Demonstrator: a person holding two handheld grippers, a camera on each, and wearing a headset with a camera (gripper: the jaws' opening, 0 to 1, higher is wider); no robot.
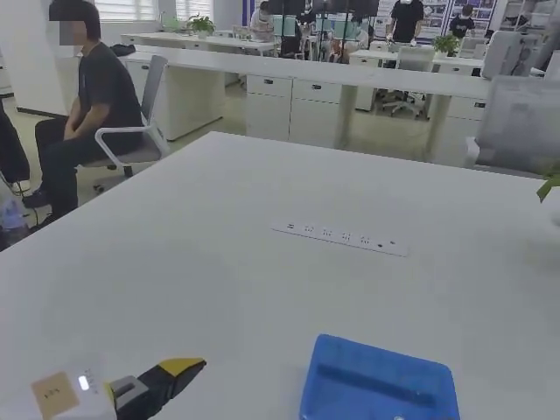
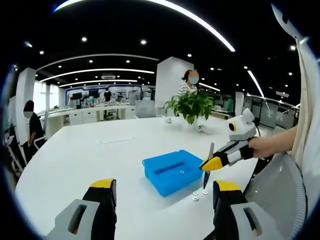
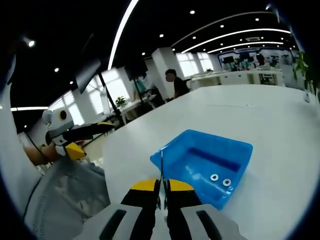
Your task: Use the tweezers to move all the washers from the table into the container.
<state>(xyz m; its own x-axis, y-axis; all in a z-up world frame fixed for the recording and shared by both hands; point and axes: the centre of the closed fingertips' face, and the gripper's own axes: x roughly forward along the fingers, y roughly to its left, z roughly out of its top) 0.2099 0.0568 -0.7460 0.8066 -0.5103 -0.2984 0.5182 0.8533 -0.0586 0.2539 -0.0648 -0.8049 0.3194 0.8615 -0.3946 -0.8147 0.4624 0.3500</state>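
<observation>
This is a big bright office with long white desks. A person (image 1: 92, 105) sits on a chair over on the left. The white worktop (image 1: 219, 280) is wide, with a flat row of plug holes (image 1: 341, 238) set in it.

The left hand-held gripper (image 2: 165, 186) is wide open and holds nothing. It points at the blue container (image 1: 350, 389), which sits on the worktop a bit ahead of it. Two washers (image 3: 214, 177) lie inside the container, side by side.

On the right, the right hand-held gripper (image 2: 214, 163) is squeezed tight on the tweezers (image 2: 205, 179). The tweezers stand almost straight up and down, with the thin tips pointing down. Just under the tips, two more washers (image 2: 195, 197) lie flat on the worktop, just beside the container.
</observation>
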